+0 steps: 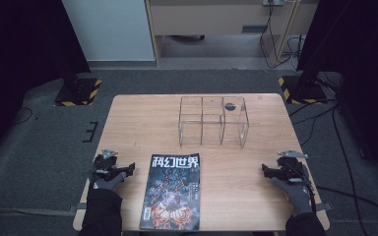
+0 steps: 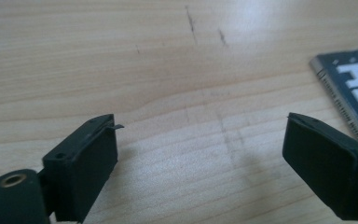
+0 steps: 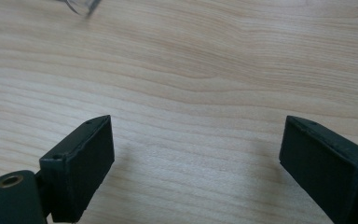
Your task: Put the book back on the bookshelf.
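Currently you are holding both tongs, left (image 1: 126,168) and right (image 1: 265,168), open and empty, flanking the dark glossy magazine (image 1: 172,191) at the pale wooden bench's (image 1: 142,123) near edge.

A glossy dark magazine (image 1: 171,192) with white characters across its top and orange-blue cover art lies flat and closed, face up, between the left tool (image 1: 112,169) and the right tool (image 1: 281,168), nearer the left one.

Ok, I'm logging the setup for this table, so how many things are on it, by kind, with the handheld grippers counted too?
Magazine: 1
Clear divided organizer: 1
Grippers, left gripper and right gripper, both with jaws open and empty: 2
Total: 4
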